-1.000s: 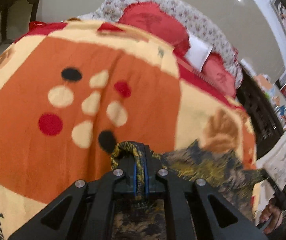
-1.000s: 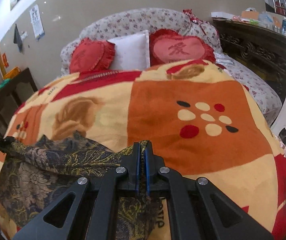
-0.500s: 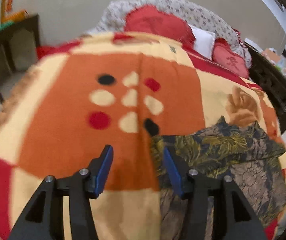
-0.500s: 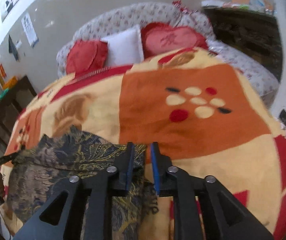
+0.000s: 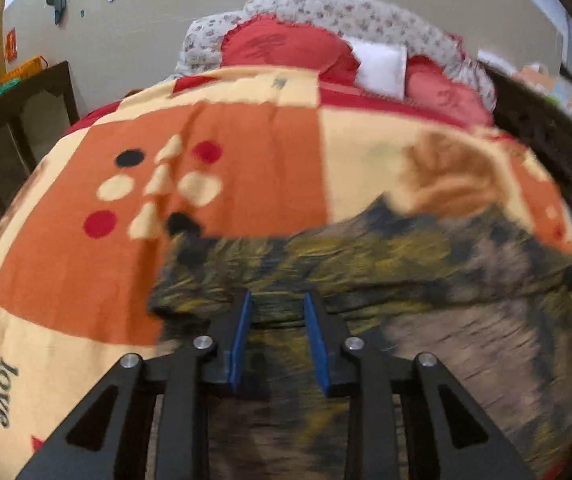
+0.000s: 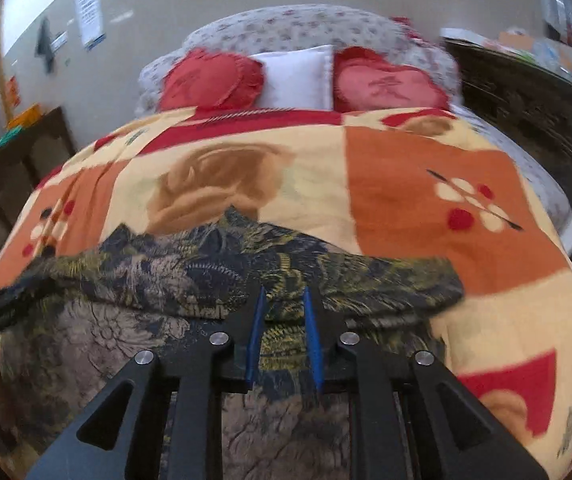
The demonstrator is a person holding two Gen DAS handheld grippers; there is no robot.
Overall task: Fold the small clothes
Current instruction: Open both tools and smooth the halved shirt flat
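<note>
One garment [image 6: 222, 276], dark with a yellow and grey leaf print, lies on the blanket [image 6: 425, 184] near the foot edge of the bed, roughly midway between the bed's two side edges. Its far part looks doubled over, making a thicker band across the cloth with a single layer spreading toward the foot edge.

The left gripper [image 5: 277, 334] hangs just above the garment with its blue pads spread apart and nothing between them; the left wrist view is blurred, so I cannot tell whether the fingertips touch the cloth. The right gripper [image 6: 284, 326] is likewise parted and empty, poised over the near side of the folded band.

By its look the garment is thin, light and very limp. It should drape and sag from any single pinch point, and a loose layer may slide off the one under it. It will not break, but the soft blanket beneath could be caught up in a deep pinch, so a shallow bite on the cloth alone seems wise.

The best holds are probably the two ends of an edge, one gripper at each, so the cloth stays stretched flat while it is carried over. Pinching through both layers at the folded band should keep the fold already made from opening. A grab in the middle would likely bunch it.
</note>
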